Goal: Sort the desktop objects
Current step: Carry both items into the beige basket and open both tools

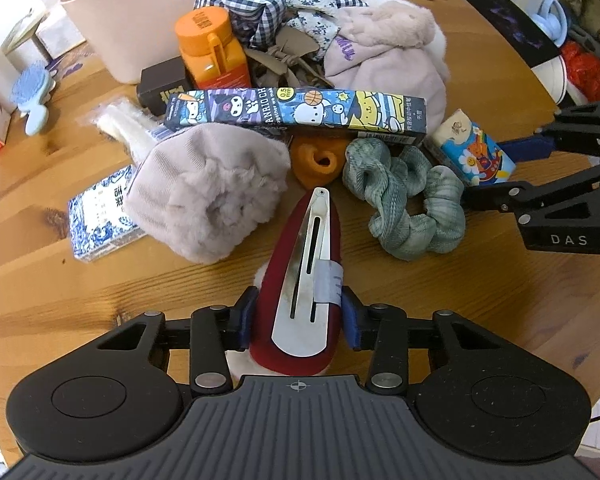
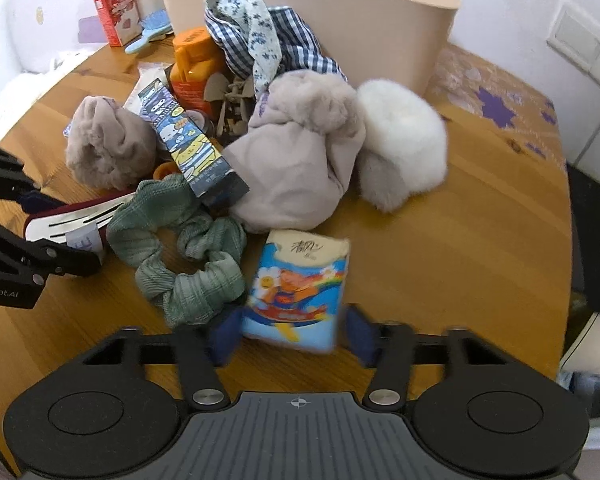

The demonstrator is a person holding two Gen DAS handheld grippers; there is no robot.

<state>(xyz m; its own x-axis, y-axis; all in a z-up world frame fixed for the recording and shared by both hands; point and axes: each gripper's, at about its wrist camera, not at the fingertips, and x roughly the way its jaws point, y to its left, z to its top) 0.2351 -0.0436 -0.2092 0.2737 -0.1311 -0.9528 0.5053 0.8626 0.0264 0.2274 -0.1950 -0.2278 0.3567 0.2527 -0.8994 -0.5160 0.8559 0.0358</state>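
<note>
My left gripper point(image 1: 300, 316) is shut on a dark red hair clip point(image 1: 306, 264) with a silver metal back, held low over the wooden table point(image 1: 440, 300). It also shows in the right wrist view point(image 2: 76, 216). My right gripper point(image 2: 292, 332) straddles a colourful tissue pack point(image 2: 296, 288); its blue pads point(image 2: 226, 334) stand a little off the pack's sides. The pack shows in the left wrist view point(image 1: 472, 148), with the right gripper point(image 1: 512, 164) around it. A green scrunchie point(image 1: 408, 196) lies between the two grippers.
A pile lies behind: a cartoon pen box point(image 1: 296, 112), an orange bottle point(image 1: 212, 48), plush grey mittens point(image 1: 208, 196), checked cloth point(image 1: 260, 4), white fur point(image 2: 400, 144). A beige bin point(image 2: 340, 12) stands at the back. A blue-patterned box point(image 1: 100, 216) lies left.
</note>
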